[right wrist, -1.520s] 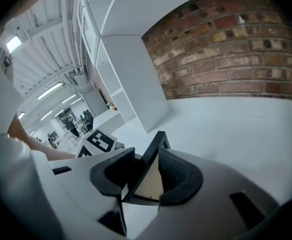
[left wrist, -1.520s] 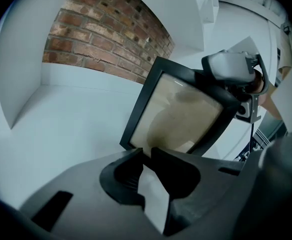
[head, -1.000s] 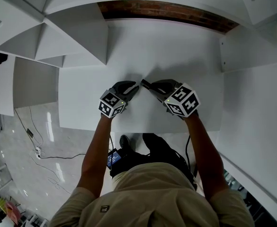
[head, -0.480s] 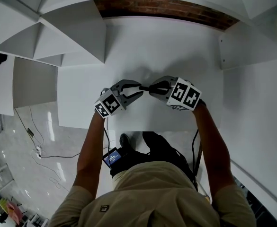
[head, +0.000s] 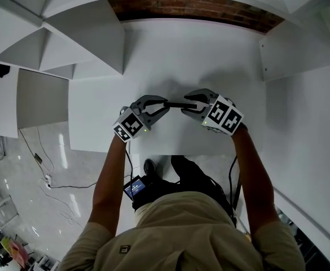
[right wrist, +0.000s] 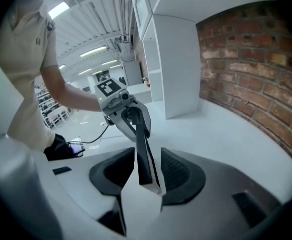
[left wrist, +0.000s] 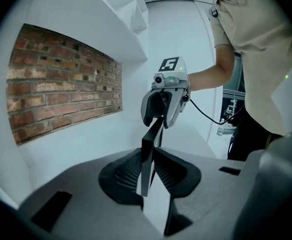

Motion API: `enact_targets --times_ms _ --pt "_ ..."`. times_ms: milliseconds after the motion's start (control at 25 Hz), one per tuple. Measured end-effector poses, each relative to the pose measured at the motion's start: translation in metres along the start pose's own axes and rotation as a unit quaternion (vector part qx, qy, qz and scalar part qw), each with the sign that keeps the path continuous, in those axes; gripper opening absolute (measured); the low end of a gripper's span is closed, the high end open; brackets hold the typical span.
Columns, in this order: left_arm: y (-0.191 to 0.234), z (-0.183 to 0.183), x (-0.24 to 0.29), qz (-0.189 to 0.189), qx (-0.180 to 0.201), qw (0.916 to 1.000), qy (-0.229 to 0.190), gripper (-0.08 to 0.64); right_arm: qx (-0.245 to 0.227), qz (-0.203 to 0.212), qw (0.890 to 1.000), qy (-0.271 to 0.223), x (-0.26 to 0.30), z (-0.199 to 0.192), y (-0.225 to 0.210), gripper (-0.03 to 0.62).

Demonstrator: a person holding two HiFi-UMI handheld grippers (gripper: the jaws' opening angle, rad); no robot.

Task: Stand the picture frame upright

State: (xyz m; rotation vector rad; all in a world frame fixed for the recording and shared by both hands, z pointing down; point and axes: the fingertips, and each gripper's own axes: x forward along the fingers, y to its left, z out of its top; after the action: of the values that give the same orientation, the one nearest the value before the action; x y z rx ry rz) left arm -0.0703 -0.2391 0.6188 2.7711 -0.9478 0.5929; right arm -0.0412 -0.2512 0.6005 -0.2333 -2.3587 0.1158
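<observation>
Here, your left tongs (head: pixel 162 106) pinch the thin black picture frame (left wrist: pixel 146 160) edge-on; your right tongs (head: pixel 187 106) have just opened wide around it.

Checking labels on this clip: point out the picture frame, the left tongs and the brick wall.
picture frame (head: pixel 179 103), head view, its dark edge.
left tongs (head: pixel 166 105), head view, between the fingertips.
brick wall (head: pixel 194 8), head view, central bricks.

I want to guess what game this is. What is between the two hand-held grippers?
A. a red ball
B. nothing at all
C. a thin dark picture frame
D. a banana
C: a thin dark picture frame runs from the left hand-held gripper, which is shut on one end, to the right hand-held gripper, whose jaws have just been opening with the other end between them.
</observation>
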Motion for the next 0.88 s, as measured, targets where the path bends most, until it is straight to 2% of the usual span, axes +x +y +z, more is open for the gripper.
enact_targets --times_ms 240,320,400,880 --pt "0.0 0.0 0.001 0.009 -0.01 0.9999 0.0 0.08 0.044 -0.038 0.998 -0.014 -0.017 -0.029 -0.008 0.15" --pt "0.001 0.001 0.002 0.01 -0.01 0.9999 0.002 0.08 0.05 -0.047 0.997 -0.031 -0.021 -0.03 -0.009 0.1" --pt "0.002 0.002 0.004 0.012 -0.01 0.9999 0.003 0.08 0.053 -0.055 0.996 -0.046 -0.024 -0.03 -0.011 0.089" --pt "0.003 0.0 0.003 0.012 0.0 0.9998 0.013 0.081 0.062 -0.063 0.994 -0.062 -0.021 -0.03 -0.012 0.087"
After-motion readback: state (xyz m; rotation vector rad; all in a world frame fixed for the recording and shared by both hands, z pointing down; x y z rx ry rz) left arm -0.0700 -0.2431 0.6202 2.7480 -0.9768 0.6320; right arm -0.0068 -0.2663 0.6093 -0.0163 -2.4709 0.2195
